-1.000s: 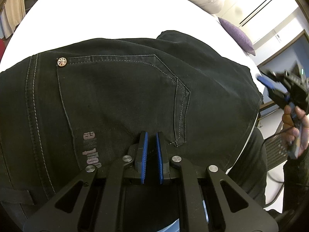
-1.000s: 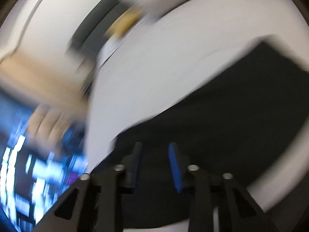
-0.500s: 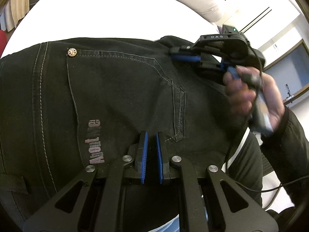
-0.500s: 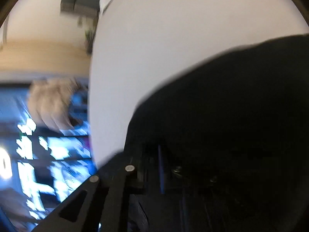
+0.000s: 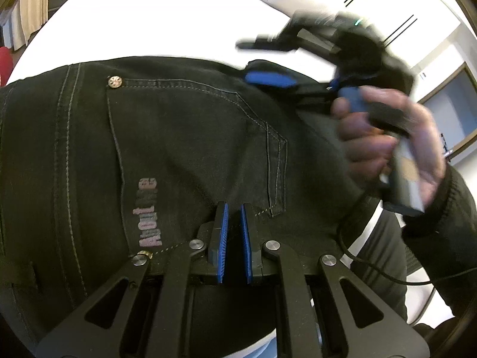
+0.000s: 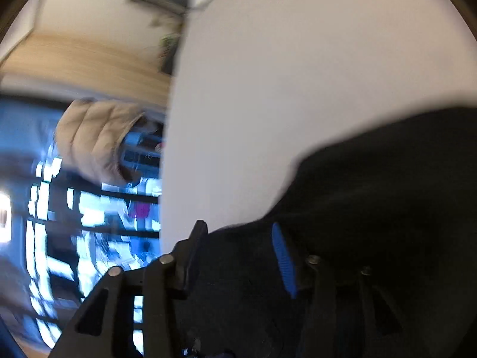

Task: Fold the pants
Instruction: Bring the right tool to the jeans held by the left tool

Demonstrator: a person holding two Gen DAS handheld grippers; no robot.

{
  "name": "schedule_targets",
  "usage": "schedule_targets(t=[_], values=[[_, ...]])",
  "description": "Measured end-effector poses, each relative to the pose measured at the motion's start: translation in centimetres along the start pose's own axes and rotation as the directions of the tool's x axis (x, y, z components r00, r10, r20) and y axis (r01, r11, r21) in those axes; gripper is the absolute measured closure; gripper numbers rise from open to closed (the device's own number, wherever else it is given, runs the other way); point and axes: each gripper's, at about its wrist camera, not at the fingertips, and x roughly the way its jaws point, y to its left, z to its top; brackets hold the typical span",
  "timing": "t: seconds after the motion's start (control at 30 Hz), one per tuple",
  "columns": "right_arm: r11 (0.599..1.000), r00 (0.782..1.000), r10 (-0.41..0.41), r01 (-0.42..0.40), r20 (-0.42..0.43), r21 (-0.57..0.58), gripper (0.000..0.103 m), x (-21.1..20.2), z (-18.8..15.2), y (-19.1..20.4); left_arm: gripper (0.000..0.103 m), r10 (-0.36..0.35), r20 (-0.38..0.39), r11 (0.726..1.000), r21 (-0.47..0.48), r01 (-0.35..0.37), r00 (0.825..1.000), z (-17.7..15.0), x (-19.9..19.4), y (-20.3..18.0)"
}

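Left view: the left gripper (image 5: 234, 229) is pinched on the black pants (image 5: 179, 137) spread across the white bed (image 5: 149, 15). The right gripper (image 5: 268, 59) hovers at their far edge.

Right view: its jaws, just opening, stand spread over pants fabric (image 6: 387, 194).

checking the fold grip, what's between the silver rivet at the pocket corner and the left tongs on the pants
Only black denim: the back pocket with its pale stitching and a pinkish logo lies between the rivet and the left tongs, seen in the left wrist view.

left wrist: close, down onto pants (image 5: 179, 137) | right wrist: close, shares pants
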Motion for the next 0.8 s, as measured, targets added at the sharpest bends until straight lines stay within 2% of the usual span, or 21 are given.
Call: schedule_targets(t=[0.03, 0.07, 0.13, 0.17, 0.27, 0.3, 0.33, 0.37, 0.43, 0.47, 0.57, 0.63, 0.67, 0.7, 0.73, 0.77, 0.8], values=[[0.998, 1.000, 0.028, -0.028, 0.009, 0.053, 0.087, 0.0, 0.8, -1.0, 0.094, 0.001, 0.004, 1.000, -0.002, -0.001, 1.000, -0.3, -0.2, 0.1], [0.992, 0.998, 0.050, -0.055, 0.043, 0.110, 0.098, -0.9, 1.3, -2.8, 0.094, 0.002, 0.011, 1.000, -0.002, -0.002, 1.000, -0.7, -0.5, 0.1], [0.989, 0.986, -0.011, -0.014, 0.164, 0.150, 0.101, -4.0, 1.6, -5.4, 0.094, -0.002, 0.020, 1.000, 0.001, 0.002, 1.000, -1.2, -0.9, 0.1], [0.980, 0.967, -0.063, 0.013, 0.247, 0.196, 0.102, -6.6, 1.7, -7.5, 0.094, -0.004, 0.023, 1.000, 0.002, 0.004, 1.000, -1.4, -0.9, 0.1], [0.933, 0.906, -0.118, -0.039, 0.406, 0.359, 0.103, -13.3, 1.1, -13.3, 0.094, -0.012, 0.030, 1.000, 0.002, 0.012, 0.999, -1.7, -1.4, 0.2], [0.927, 0.883, -0.160, -0.019, 0.442, 0.374, 0.102, -15.4, 0.5, -13.7, 0.094, -0.009, 0.028, 1.000, 0.002, 0.009, 1.000, -1.8, -1.6, 0.2], [0.927, 0.869, -0.205, 0.024, 0.451, 0.374, 0.087, -17.0, 0.1, -13.6, 0.094, -0.002, 0.027, 1.000, 0.005, 0.002, 1.000, -1.9, -1.8, 0.3], [0.935, 0.856, -0.227, 0.058, 0.465, 0.350, 0.064, -18.2, -0.6, -12.6, 0.094, 0.015, 0.033, 1.000, 0.012, -0.015, 0.999, -1.9, -2.3, 0.1], [0.961, 0.872, -0.161, 0.032, 0.463, 0.274, 0.039, -18.5, -2.4, -10.3, 0.094, 0.069, 0.053, 0.997, 0.040, -0.071, 0.996, -1.8, -3.1, -0.6], [0.976, 0.895, -0.099, 0.001, 0.436, 0.219, 0.035, -17.7, -3.6, -8.9, 0.094, 0.079, 0.064, 0.995, 0.051, -0.083, 0.995, -1.6, -3.5, -0.6], [0.997, 0.957, 0.048, -0.066, 0.285, 0.052, 0.035, -13.2, -6.6, -4.5, 0.094, 0.108, 0.104, 0.993, 0.042, -0.113, 0.989, 0.0, -4.7, 0.1], [0.994, 0.976, 0.104, -0.105, 0.191, -0.003, 0.035, -10.3, -8.5, -3.1, 0.094, 0.141, 0.108, 0.989, 0.036, -0.145, 0.984, 1.2, -4.9, 0.8], [0.993, 0.983, 0.115, -0.116, 0.140, 0.001, 0.039, -8.4, -9.3, -3.1, 0.094, 0.168, 0.092, 0.985, 0.029, -0.171, 0.982, 1.7, -4.2, 1.7], [0.996, 0.988, 0.092, -0.094, 0.123, 0.009, 0.044, -7.4, -9.8, -3.6, 0.094, 0.192, 0.070, 0.981, 0.021, -0.194, 0.979, 1.9, -3.3, 2.7], [0.998, 0.989, 0.065, -0.066, 0.135, 0.002, 0.062, -6.6, -8.8, -3.4, 0.094, 0.186, 0.055, 0.982, 0.013, -0.187, 0.981, 2.0, -2.7, 3.4], [0.998, 0.988, 0.067, -0.068, 0.136, 0.003, 0.074, -6.7, -8.6, -3.9, 0.094, 0.158, 0.056, 0.987, -0.001, -0.158, 0.986, 1.9, -2.5, 4.1], [0.996, 0.988, 0.083, -0.087, 0.127, 0.027, 0.080, -7.0, -8.1, -4.6, 0.094, 0.127, 0.075, 0.992, -0.019, -0.126, 0.989, 1.6, -2.6, 4.7]])
